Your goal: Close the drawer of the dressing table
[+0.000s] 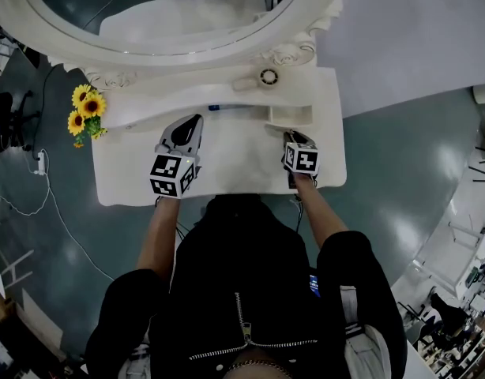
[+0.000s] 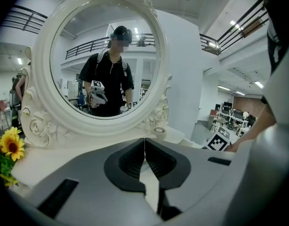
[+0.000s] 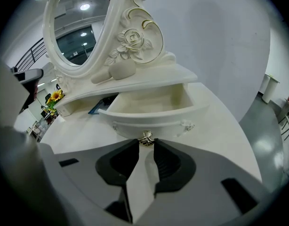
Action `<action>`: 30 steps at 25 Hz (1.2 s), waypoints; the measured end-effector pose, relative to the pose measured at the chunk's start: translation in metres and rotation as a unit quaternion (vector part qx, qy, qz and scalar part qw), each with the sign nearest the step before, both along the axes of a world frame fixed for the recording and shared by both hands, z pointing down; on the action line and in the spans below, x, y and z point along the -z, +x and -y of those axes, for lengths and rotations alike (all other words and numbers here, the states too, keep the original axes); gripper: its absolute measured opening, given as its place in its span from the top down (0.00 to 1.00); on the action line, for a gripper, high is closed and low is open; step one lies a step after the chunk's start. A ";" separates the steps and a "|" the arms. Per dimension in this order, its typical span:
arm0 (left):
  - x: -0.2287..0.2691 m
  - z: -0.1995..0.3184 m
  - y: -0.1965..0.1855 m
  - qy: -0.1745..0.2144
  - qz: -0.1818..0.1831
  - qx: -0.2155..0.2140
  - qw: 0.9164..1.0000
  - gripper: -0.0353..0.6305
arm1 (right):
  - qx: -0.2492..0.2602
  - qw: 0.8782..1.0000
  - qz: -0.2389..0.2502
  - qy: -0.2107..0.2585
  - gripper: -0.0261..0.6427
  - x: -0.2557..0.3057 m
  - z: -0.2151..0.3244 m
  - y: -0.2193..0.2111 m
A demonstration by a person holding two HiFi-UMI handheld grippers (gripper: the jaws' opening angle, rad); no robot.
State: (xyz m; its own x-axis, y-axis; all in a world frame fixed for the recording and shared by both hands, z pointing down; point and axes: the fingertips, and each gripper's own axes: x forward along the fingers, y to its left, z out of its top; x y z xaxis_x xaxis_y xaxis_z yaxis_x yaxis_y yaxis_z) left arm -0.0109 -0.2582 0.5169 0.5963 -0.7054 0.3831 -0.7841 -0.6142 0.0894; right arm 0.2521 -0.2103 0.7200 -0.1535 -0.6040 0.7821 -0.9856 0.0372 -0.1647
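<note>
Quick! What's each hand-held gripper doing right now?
Left hand-held gripper: closed, empty.
Right hand-held gripper: closed on the drawer knob.

Cream-white drawer with a bowed front [image 3: 151,108], pulled open and level, jutting from the raised right-hand tier of the white dressing table [image 1: 227,168]. Pale interior exposed. Small silvery metal knob [image 3: 145,138] at front centre, over the tabletop.
</note>
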 end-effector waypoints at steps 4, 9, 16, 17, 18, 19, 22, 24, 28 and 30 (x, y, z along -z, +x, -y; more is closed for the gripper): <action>0.000 0.002 0.000 0.000 -0.002 0.001 1.000 0.91 | 0.002 1.000 0.002 -0.001 0.81 0.002 0.000 0.000; 0.001 0.006 -0.002 0.000 -0.007 0.004 1.000 0.91 | 0.003 1.000 0.002 0.013 0.81 0.011 0.008 -0.001; 0.003 0.010 -0.006 0.000 -0.009 0.009 1.000 0.91 | 0.001 1.000 0.003 0.013 0.81 0.013 0.018 0.000; 0.003 0.010 -0.007 0.000 -0.009 0.010 1.000 0.91 | 0.000 1.000 0.003 0.013 0.81 0.012 0.020 0.000; 0.002 0.010 -0.008 0.000 -0.008 0.011 1.000 0.91 | 0.000 1.000 0.003 0.013 0.81 0.012 0.021 0.001; 0.002 0.011 -0.009 -0.001 -0.008 0.012 1.000 0.91 | 0.001 1.000 0.002 0.012 0.81 0.011 0.023 0.001; 0.002 0.013 -0.012 0.000 -0.007 0.015 1.000 0.91 | 0.004 1.000 -0.002 0.010 0.81 0.010 0.027 0.002; 0.002 0.013 -0.013 -0.001 -0.006 0.017 1.000 0.91 | 0.004 1.000 -0.003 0.006 0.81 0.008 0.029 0.003; 0.002 0.016 -0.017 -0.002 -0.004 0.020 1.000 0.91 | 0.003 1.000 -0.003 0.002 0.81 0.005 0.033 0.004; 0.002 0.018 -0.018 -0.003 -0.004 0.022 1.000 0.91 | 0.003 1.000 -0.004 0.002 0.81 0.005 0.037 0.004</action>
